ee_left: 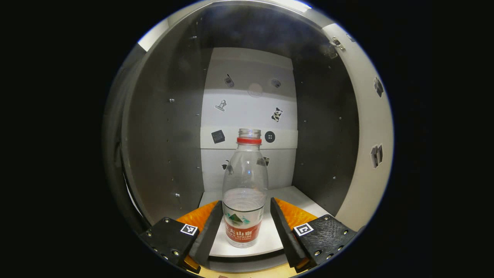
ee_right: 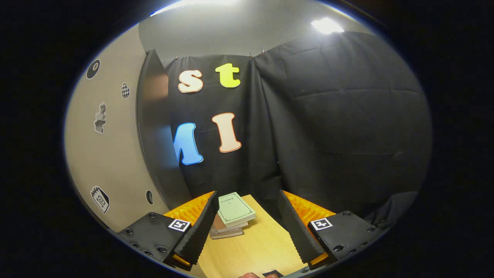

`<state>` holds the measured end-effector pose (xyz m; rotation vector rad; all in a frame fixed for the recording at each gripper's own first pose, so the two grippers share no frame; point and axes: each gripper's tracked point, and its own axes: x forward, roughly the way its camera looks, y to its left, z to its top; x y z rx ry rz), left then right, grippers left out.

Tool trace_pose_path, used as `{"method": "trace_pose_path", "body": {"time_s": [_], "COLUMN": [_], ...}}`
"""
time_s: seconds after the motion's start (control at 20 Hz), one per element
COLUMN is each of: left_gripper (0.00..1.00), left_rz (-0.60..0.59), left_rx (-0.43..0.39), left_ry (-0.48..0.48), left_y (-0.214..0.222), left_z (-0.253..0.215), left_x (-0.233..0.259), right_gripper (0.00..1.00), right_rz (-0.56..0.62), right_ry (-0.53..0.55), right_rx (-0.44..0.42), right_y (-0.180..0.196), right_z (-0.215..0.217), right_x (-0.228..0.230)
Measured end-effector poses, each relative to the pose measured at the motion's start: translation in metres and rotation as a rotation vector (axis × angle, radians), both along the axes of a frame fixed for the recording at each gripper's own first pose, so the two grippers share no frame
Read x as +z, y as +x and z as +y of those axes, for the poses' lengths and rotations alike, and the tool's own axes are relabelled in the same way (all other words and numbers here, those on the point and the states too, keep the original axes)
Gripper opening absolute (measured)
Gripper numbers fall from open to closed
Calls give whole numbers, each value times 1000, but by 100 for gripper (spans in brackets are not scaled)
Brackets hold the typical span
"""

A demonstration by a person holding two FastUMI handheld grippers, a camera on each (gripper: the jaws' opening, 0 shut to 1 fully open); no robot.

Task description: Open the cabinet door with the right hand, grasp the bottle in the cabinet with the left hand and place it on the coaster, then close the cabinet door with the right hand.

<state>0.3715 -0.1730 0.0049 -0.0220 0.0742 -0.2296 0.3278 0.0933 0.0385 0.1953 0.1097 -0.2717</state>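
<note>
Bottle (ee_left: 244, 193): upright on the white cabinet shelf (ee_left: 293, 195) near its front edge, between the spread fingers of the left gripper (ee_left: 244, 226), a gap showing on either side. Cabinet door (ee_left: 368, 127): swung open at the right, dark side walls well clear of the bottle. Right gripper (ee_right: 247, 222): fingers spread and holding nothing, over the wooden table (ee_right: 254, 247) with a stack of books (ee_right: 232, 214) just beyond.

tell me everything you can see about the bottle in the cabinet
The bottle is clear plastic with a red neck ring and no cap on its open mouth. A red and white label wraps its lower part, and it looks largely empty. It stands upright on the cabinet's white shelf, in front of the sticker-dotted back panel. The left gripper has its jaws open on either side of the base, with a gap on both sides, so nothing grips it yet.
</note>
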Motion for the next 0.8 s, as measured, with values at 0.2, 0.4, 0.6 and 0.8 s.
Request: {"method": "trace_pose_path", "body": {"time_s": [0.2,0.4,0.6,0.8], "left_gripper": [72,72,72,65], "left_rz": [13,10,16,9], "left_rx": [-6,-24,-31,-32], "left_ry": [-15,-3,-1,13], "left_y": [10,13,14,12], "left_z": [1,-2,-5,-4], "left_x": [-3,-2,-3,0], "right_gripper": [97,97,97,97], "right_rz": [2,6,13,15], "right_ry": [6,4,-6,-11], "right_rx": [-22,-24,-17,-14], "right_y": [1,3,8,9], "right_z": [-6,-5,-1,0], "right_x": [-2,-5,-8,-11]}}
